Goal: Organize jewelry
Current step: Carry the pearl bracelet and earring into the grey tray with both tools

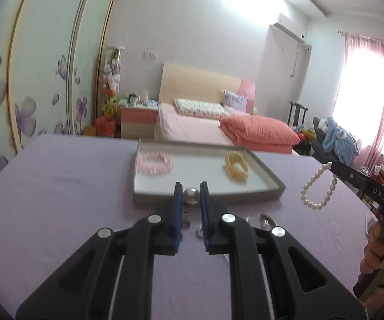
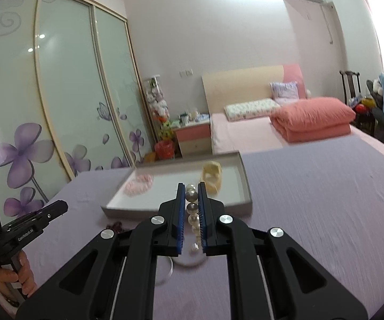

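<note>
My left gripper [image 1: 191,190] is shut on a large pearl earring [image 1: 191,196] with a small metal hook hanging below, held above the lilac cloth just in front of the grey tray [image 1: 269,172]. My right gripper [image 2: 192,190] is shut on a white pearl bracelet [image 2: 192,208], which hangs as a loop in the left wrist view [image 1: 318,186]. The tray holds a pink bead bracelet [image 1: 154,163] at its left and a yellow bracelet [image 1: 235,166] at its right; both also show in the right wrist view, pink [image 2: 138,184] and yellow [image 2: 211,176].
Small loose pieces lie on the lilac cloth [image 1: 58,200] below my left gripper: a dark ring [image 1: 185,224], a clear ring [image 1: 199,230], a silver clip [image 1: 267,220]. A clear bangle [image 2: 165,269] lies under my right gripper. Dark beads [image 2: 116,226] lie at the left.
</note>
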Demonstrator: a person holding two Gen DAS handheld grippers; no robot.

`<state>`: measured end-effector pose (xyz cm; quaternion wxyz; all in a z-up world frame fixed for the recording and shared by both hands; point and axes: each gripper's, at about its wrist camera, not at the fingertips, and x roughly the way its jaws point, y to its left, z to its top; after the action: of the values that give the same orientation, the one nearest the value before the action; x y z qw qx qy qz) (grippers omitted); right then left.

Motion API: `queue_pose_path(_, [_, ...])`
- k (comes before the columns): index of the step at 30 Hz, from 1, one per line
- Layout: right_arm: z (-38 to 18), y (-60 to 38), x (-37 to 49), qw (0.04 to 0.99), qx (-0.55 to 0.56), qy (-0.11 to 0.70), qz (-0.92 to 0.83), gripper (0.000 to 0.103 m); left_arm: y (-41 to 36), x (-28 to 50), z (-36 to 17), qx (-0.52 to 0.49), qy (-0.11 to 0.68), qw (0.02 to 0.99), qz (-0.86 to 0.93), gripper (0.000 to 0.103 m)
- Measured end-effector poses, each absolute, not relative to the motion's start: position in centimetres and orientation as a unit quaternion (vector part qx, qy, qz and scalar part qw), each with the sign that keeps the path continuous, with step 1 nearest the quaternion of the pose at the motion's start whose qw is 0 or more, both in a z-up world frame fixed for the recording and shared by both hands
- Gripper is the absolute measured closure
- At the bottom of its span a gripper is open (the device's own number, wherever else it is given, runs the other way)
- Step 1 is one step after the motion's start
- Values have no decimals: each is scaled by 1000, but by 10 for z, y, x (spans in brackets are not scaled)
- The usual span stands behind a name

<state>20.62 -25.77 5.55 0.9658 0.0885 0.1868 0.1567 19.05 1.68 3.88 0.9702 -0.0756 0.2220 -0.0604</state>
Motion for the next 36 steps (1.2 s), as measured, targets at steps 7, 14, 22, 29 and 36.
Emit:
queue_pose_path(7, [67,-237,236,973,76,155,155,93,11,231,54,-52,179,981,-47,89])
queue_pose_path(14, [64,-218,283,975,74,149,150,93,6,289,52,-48,176,982,-46,89])
queue_pose_path(22, [42,-205,342,969,87,179,145,93,0,350,37,-51,194,979,-42,89])
queue_pose_path(29, [15,-198,380,956,95,241,140,93,-4,386,18,-48,217,974,-39,89])
queue_pose_path(36, [6,-191,387,947,97,269,144,92,-4,400,13,-47,227,972,-38,89])
